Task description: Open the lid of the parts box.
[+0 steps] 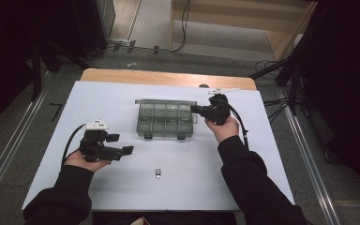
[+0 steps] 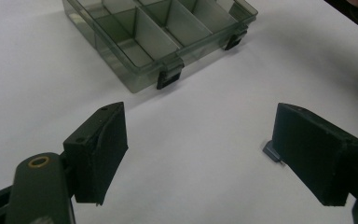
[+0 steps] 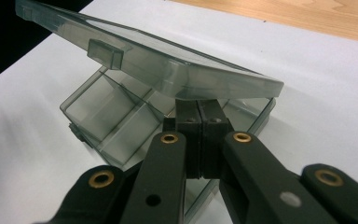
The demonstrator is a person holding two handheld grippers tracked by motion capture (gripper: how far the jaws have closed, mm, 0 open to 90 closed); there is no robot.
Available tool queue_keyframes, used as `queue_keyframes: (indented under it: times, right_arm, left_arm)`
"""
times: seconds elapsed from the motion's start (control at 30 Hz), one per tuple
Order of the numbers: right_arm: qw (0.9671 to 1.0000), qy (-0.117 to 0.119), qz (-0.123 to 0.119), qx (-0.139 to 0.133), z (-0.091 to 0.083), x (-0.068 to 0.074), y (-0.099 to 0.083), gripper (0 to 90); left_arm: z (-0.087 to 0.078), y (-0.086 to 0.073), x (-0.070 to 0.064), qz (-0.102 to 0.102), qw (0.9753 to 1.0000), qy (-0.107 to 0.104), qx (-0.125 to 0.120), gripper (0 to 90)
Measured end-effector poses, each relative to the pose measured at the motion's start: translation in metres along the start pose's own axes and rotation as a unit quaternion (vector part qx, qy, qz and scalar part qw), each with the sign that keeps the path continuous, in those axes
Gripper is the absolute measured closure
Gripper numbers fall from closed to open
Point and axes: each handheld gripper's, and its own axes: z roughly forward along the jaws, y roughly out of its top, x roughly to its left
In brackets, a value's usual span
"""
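Note:
A smoky clear compartment box (image 1: 165, 123) stands in the middle of the white table; its several compartments (image 2: 158, 32) look empty. Its lid (image 3: 168, 65) is raised at a slant, resting on the tips of my right gripper (image 3: 198, 105), whose jaws are pressed together under the lid's edge at the box's right end (image 1: 194, 109). My left gripper (image 1: 121, 144) hovers left of the box, open, nothing between its jaws (image 2: 200, 126). A small grey part (image 1: 158, 172) lies on the table in front of the box, partly behind the right-hand jaw in the left gripper view (image 2: 271, 150).
Two black latches (image 2: 169, 78) hang at the box's front wall. A white sheet (image 1: 122, 187) covers the table, with a wooden strip (image 1: 168, 77) at the far edge. Cables and dark stands lie on the floor beyond.

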Motion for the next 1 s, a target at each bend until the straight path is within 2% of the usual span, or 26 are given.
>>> queue_keyframes:
  times: [0.1,0.37,0.53,0.7,0.83,1.0]
  right_arm:
    - [1.0000,-0.001,0.001,0.000,0.001,-0.001,0.001,86.9]
    - [1.0000,0.001,0.001,0.000,0.002,-0.002,0.002,86.9]
    - [1.0000,0.001,0.003,-0.003,0.002,-0.002,0.003,86.9]
    - [1.0000,0.000,0.002,-0.003,0.002,-0.002,0.004,86.9]
    - [1.0000,0.001,0.001,-0.003,0.002,-0.002,0.004,86.9]
    - [1.0000,0.000,-0.001,-0.002,0.003,-0.001,0.004,86.9]
  left_arm:
    - [0.001,0.006,0.001,0.004,1.0000,0.006,-0.002,19.0]
    - [0.004,0.024,0.005,-0.003,0.9999,0.006,-0.013,19.0]
    - [0.008,0.036,0.005,0.005,0.9999,0.012,-0.010,19.0]
    - [0.014,0.046,0.010,0.001,0.9999,0.015,-0.007,19.0]
    - [0.020,0.052,0.012,-0.008,0.9999,0.009,-0.007,19.1]
    - [0.025,0.057,0.017,-0.006,0.9997,0.023,-0.006,21.8]
